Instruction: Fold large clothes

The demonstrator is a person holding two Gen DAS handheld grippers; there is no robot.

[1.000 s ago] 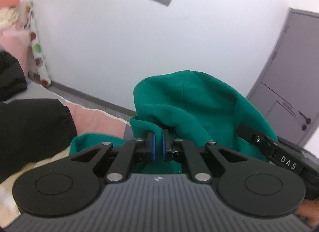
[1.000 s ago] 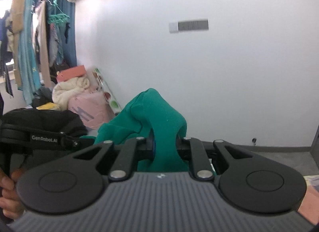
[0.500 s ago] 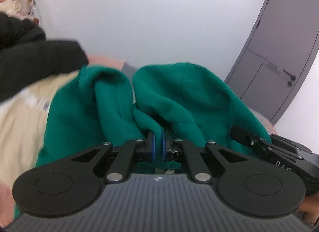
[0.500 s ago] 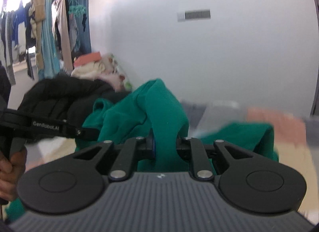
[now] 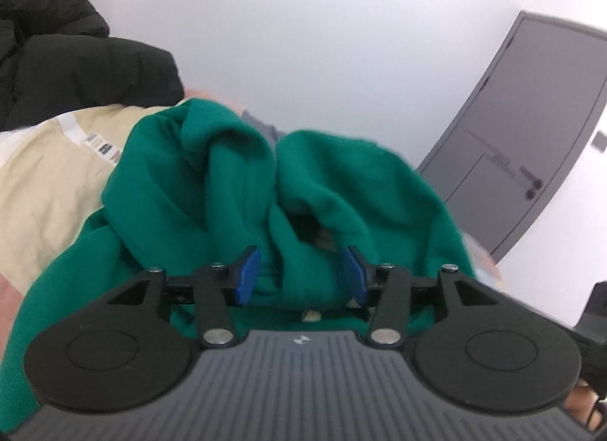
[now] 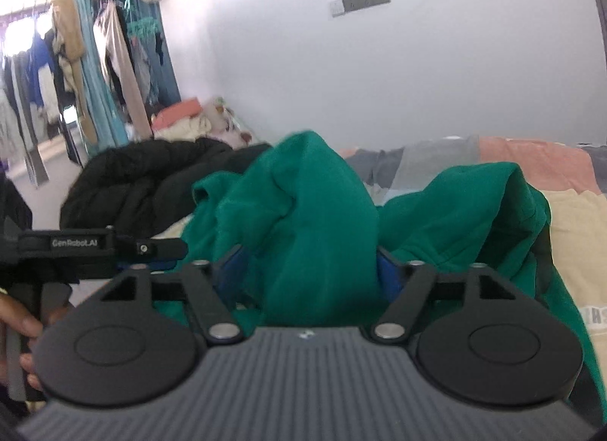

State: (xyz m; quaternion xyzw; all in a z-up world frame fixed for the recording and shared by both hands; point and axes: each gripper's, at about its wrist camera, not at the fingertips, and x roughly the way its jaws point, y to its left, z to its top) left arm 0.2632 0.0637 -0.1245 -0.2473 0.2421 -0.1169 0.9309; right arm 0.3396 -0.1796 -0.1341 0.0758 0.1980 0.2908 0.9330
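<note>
The green garment (image 5: 235,190) is lying bunched in deep folds on the beige cover (image 5: 45,175), a black jacket (image 5: 76,73) sitting at its 10 o'clock. The left gripper (image 5: 299,274) has just been opening; its blue pads (image 5: 246,274) are standing apart, loose fabric between them. The right gripper (image 6: 307,266) has likewise been opening, a green fold rising between its spread fingers.

Left gripper (image 5: 299,274) jaws just opened, green garment (image 5: 235,190) loosely between
</note>
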